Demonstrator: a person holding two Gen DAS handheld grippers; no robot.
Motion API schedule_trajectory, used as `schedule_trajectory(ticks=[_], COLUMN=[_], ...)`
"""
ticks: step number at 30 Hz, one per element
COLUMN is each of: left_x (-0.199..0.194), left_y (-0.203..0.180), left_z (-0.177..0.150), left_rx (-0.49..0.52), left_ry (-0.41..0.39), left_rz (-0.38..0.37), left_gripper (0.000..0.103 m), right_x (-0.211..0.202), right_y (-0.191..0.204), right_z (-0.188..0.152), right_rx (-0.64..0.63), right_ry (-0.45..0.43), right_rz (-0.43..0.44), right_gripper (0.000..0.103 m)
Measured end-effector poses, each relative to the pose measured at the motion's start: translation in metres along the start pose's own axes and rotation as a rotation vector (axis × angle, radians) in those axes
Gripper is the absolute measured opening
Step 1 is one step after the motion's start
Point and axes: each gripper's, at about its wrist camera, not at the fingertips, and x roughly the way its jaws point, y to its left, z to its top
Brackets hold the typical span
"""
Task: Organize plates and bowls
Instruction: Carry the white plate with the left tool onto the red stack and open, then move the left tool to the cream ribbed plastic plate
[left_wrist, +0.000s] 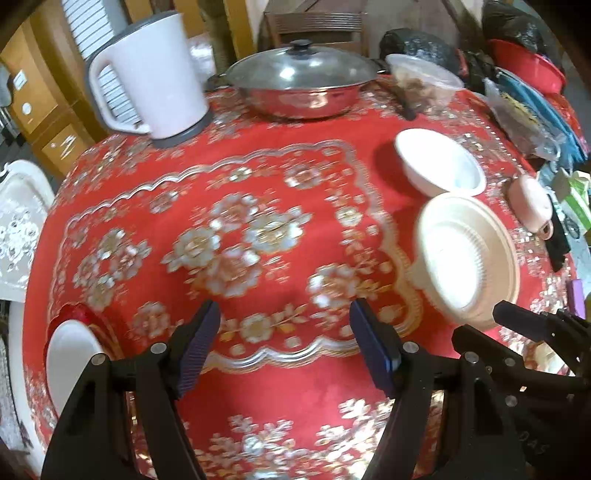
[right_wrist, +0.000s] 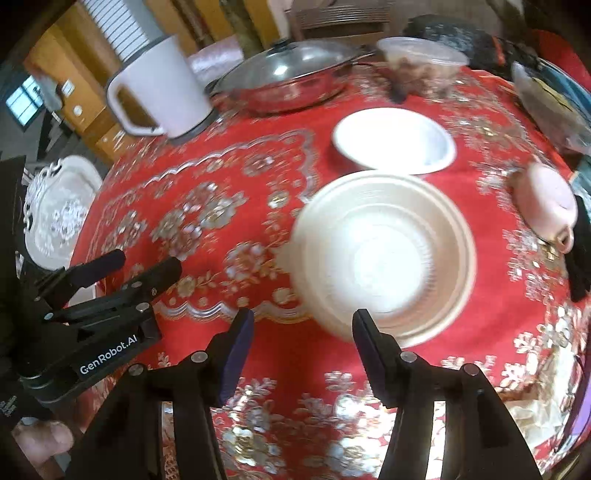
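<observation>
On the red worktop (right_wrist: 258, 369), a cream plate (right_wrist: 384, 254) lies flat (blurred, seemingly rim up) touching a white bowl (right_wrist: 393, 140); both grippers (left_wrist: 284, 347) (right_wrist: 303, 354) hover wide open, fingers empty.

Red floral tablecloth (left_wrist: 258, 236), white bowl (right_wrist: 393, 140)

A red floral cloth (left_wrist: 280, 206) covers the counter. At far left stands a white electric kettle (left_wrist: 155, 74) on its grey base; a lidded steel pan (left_wrist: 299, 85) sits far centre, a clear lidded food container (left_wrist: 424, 81) just right of it. A pink cup (left_wrist: 530, 203) lies tipped at right.
</observation>
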Motion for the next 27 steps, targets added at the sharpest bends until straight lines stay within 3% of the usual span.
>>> schedule_trajectory(ticks=[9,27], left_x=[-0.001,0.012], left_y=[-0.035,-0.075], left_z=[0.013,0.029], left_rx=[0.038,0.079], left_ry=[-0.014,0.006], left_rz=[-0.038,-0.046], left_gripper=[0.072,0.072], right_x=[-0.022,-0.019], right_y=[-0.04,-0.104], right_z=[0.003,0.011], right_rx=[0.057,0.155], right_ry=[-0.027,-0.005], right_rz=[-0.032,-0.064], right_gripper=[0.06,0.061])
